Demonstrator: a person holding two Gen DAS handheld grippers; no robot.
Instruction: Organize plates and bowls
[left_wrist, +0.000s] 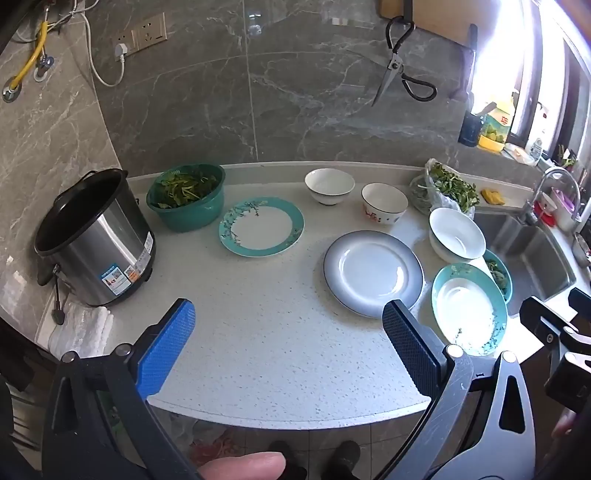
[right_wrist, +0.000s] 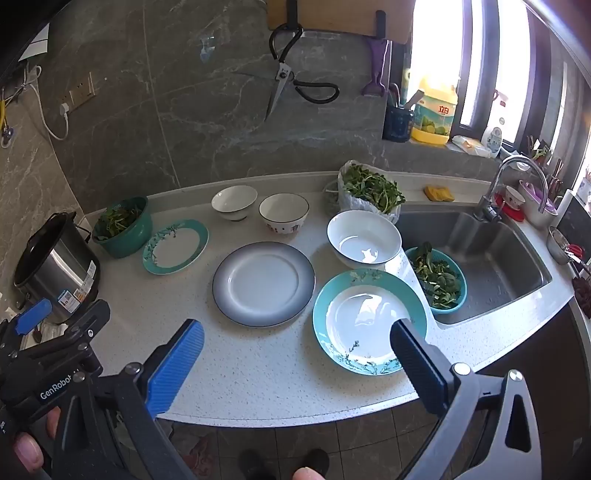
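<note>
Hand-held grippers: we see left (left_wrist: 288, 321) and right (right_wrist: 297, 341) both spread wide, empty.
Teal-rimmed plate (right_wrist: 369, 321): glazed, slick, breakable; we'd pinch its near rim.

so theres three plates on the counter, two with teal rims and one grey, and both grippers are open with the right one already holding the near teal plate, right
Not quite: the right gripper holds nothing. The right wrist view shows its fingers wide apart above the counter, with the near teal plate lying flat, ungripped. The rest stands: the far teal plate, the grey plate, and the left gripper open too.
</note>
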